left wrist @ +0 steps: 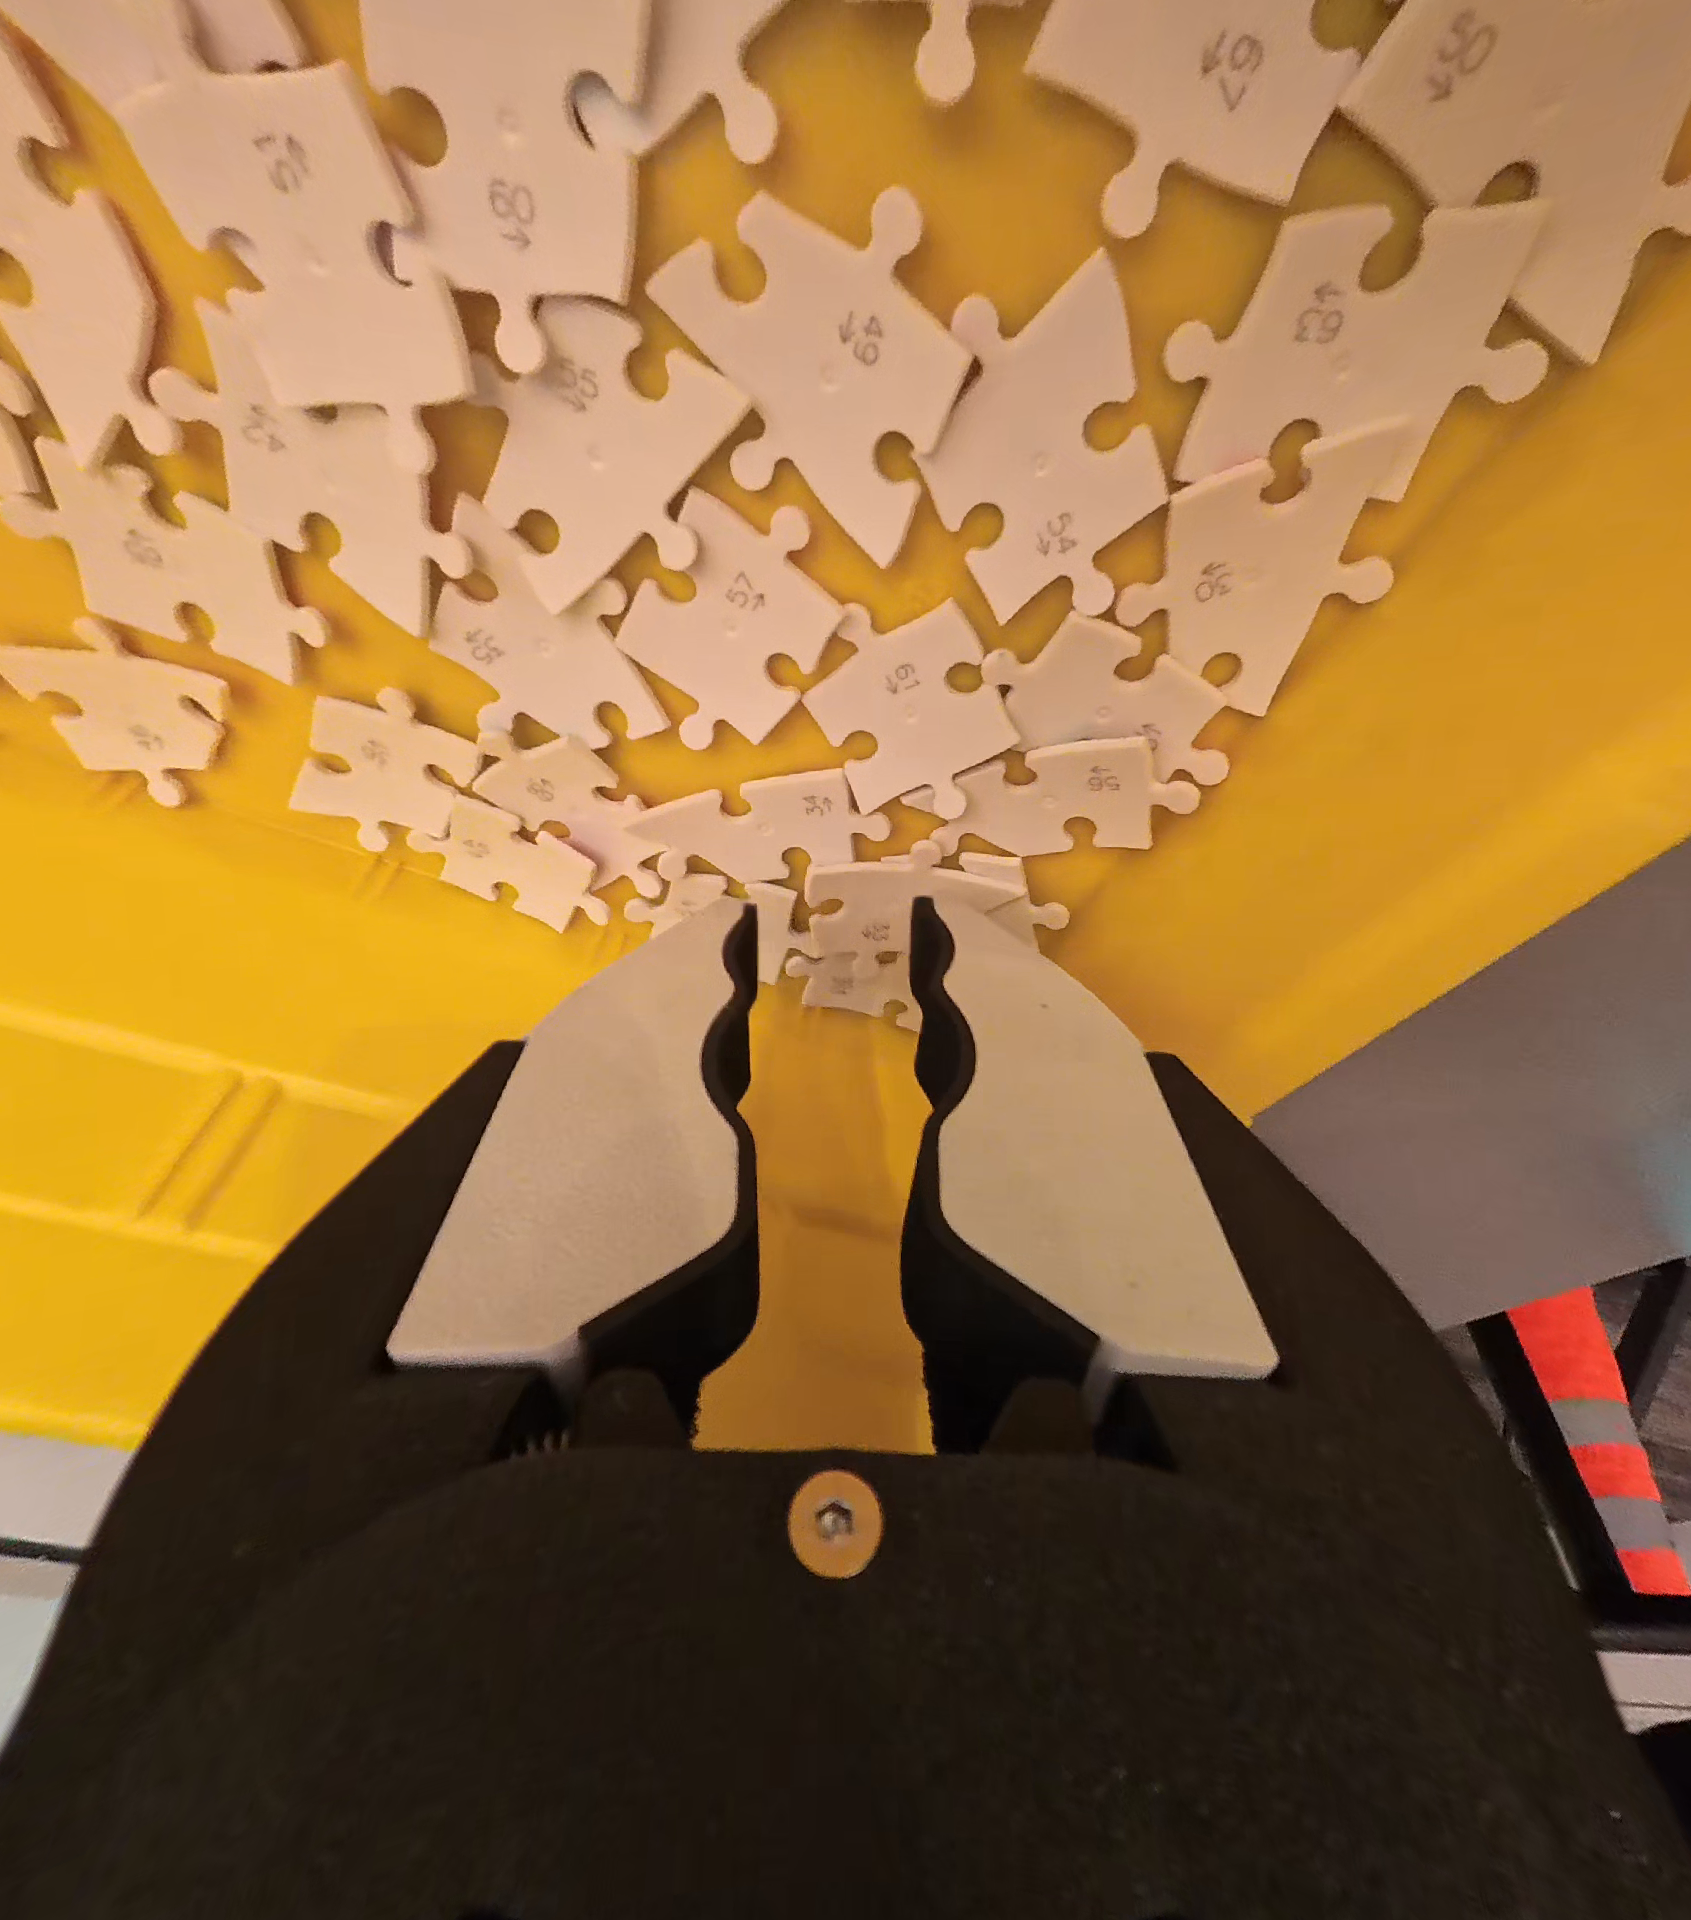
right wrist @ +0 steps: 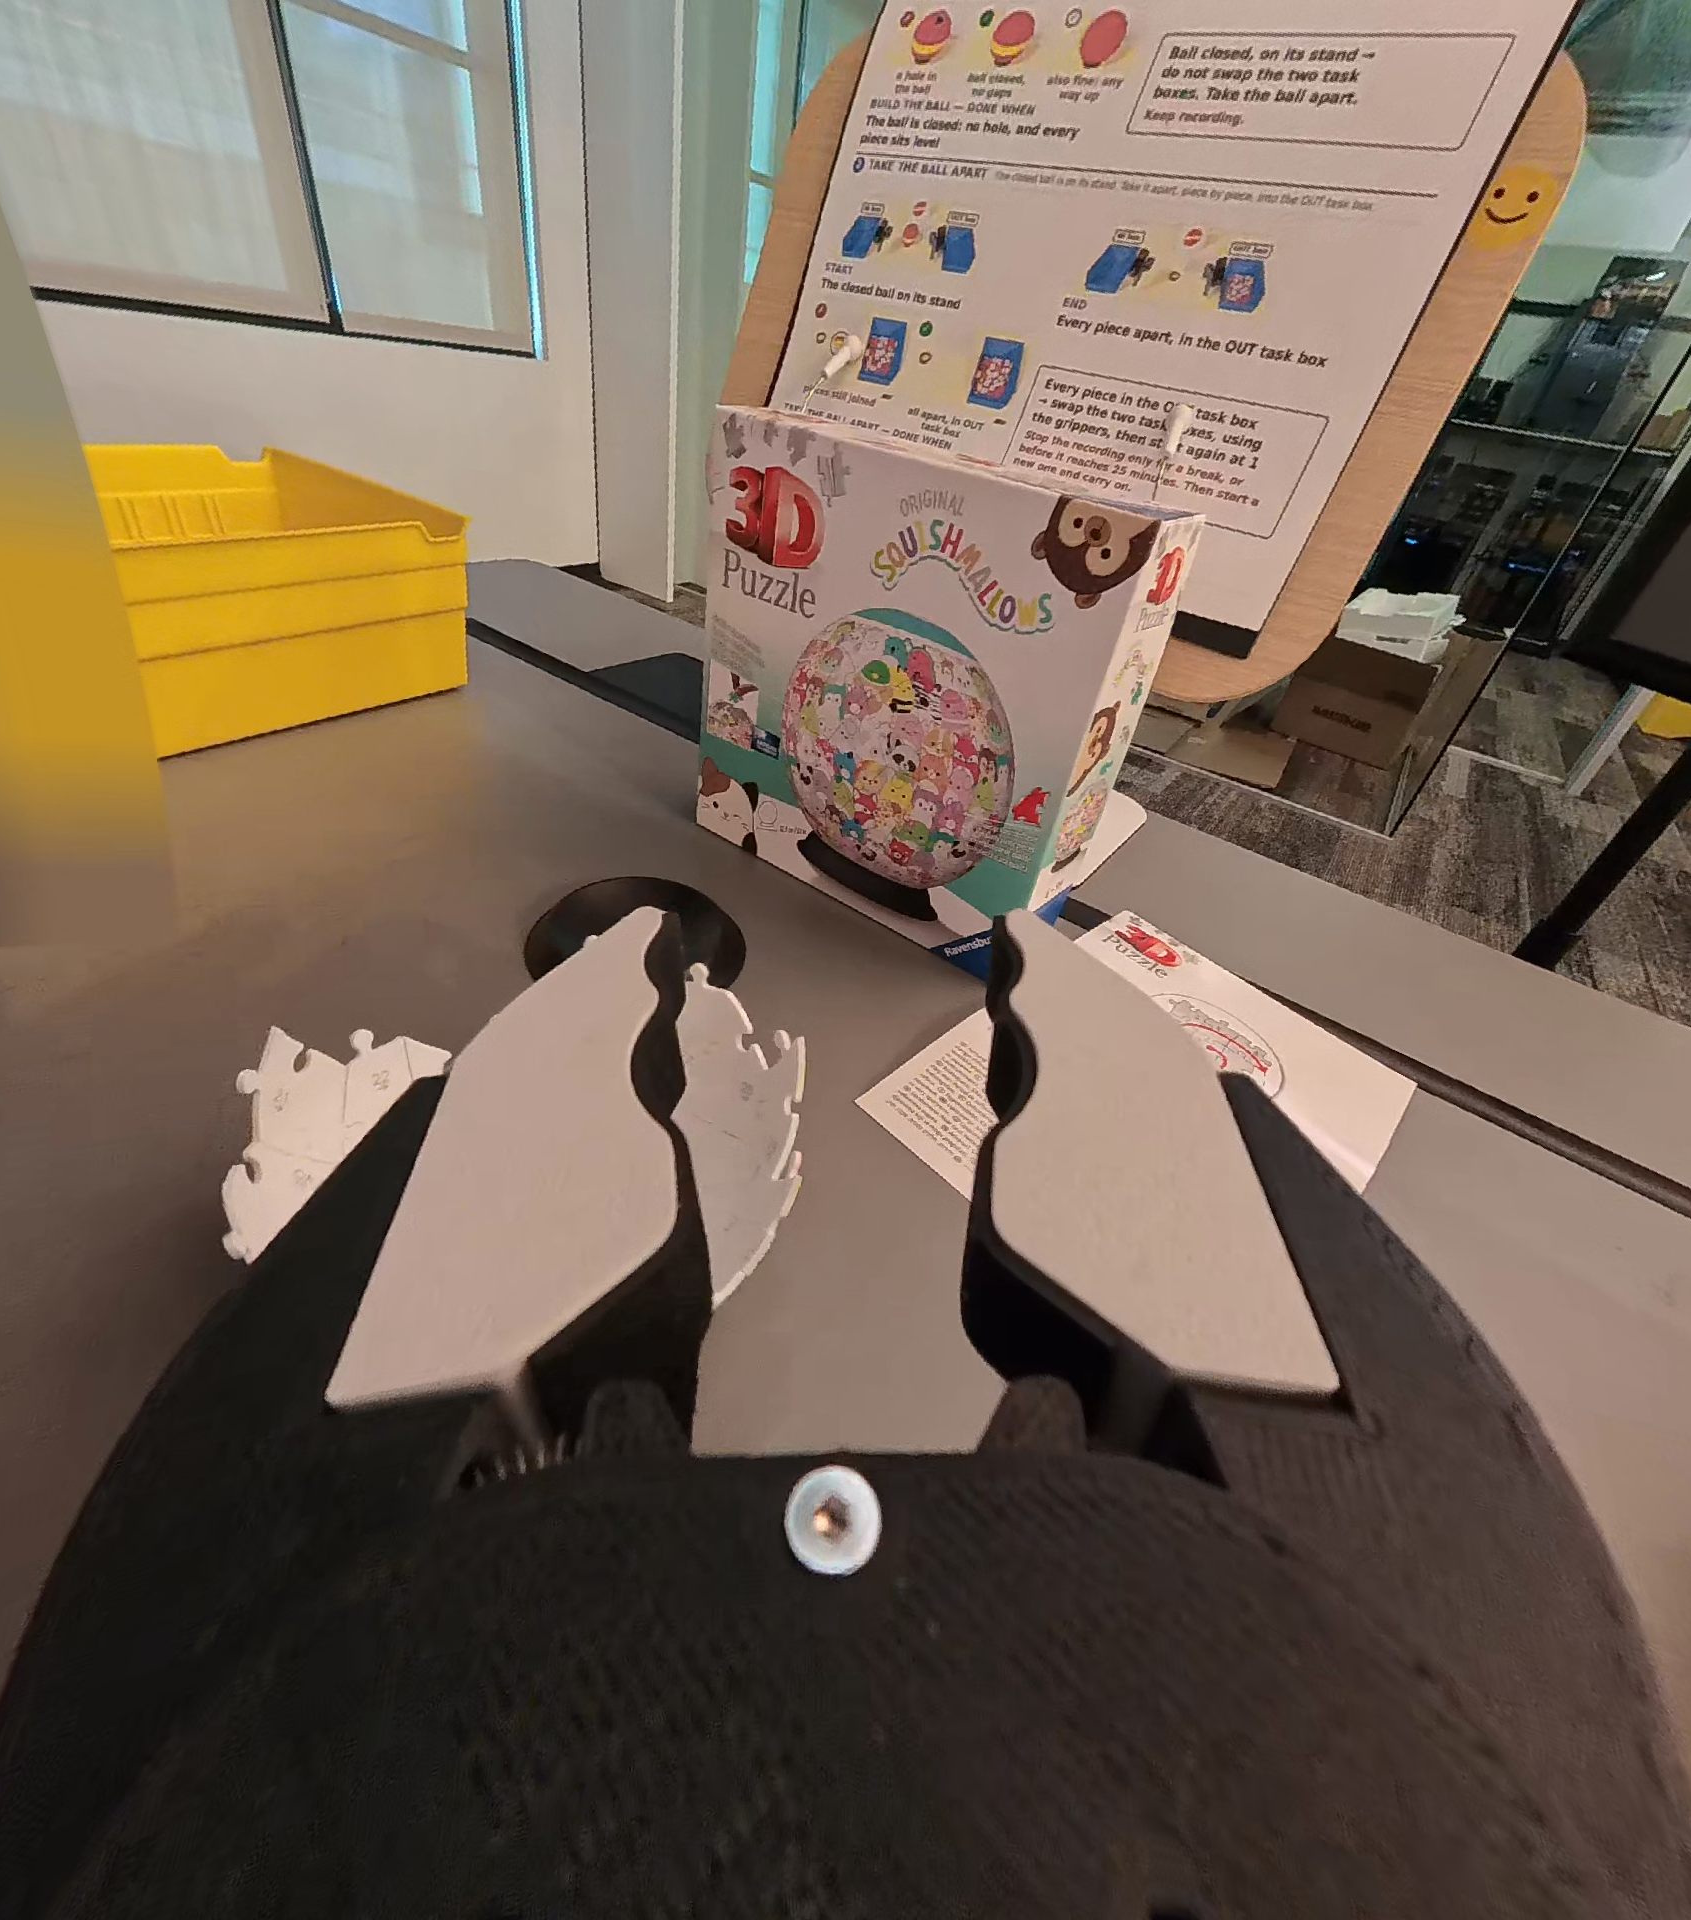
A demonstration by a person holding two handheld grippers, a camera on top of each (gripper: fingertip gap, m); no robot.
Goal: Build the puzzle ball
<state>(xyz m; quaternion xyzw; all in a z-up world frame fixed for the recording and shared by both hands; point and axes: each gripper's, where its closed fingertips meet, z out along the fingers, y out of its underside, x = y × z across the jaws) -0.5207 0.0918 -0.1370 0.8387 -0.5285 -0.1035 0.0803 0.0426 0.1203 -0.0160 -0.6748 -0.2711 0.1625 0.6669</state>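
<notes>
Reaching into the yellow bin, the left gripper fills the lower half of its view, its jaws parted with nothing yet between them. A small white piece lies just past the fingertips, stacked on another below it. Beyond, loose puzzle pieces spread blank side up across the upper half of the frame, many overlapping.

At the bottom of its own view, the right gripper hangs over the grey table with jaws spread wide and empty. Just behind its left finger, toward centre left, sits the partly built ball, a curved shell of joined white pieces. Farther back a black stand peeks out, then a folded leaflet at centre right, the puzzle box in mid frame, a second yellow bin at upper left, and an instruction board along the top.

The step in hand looks like choosing the next piece from the bin. The next move probably calls for closing on one piece only, without dragging its neighbour, then carrying it to the shell's open edge.

Much stays unclear: the gripper covers most of the shell, so its extent cannot be judged; the stand is largely hidden; the pieces near the left fingertips are small and crowded, and I cannot tell which lies on top.
</notes>
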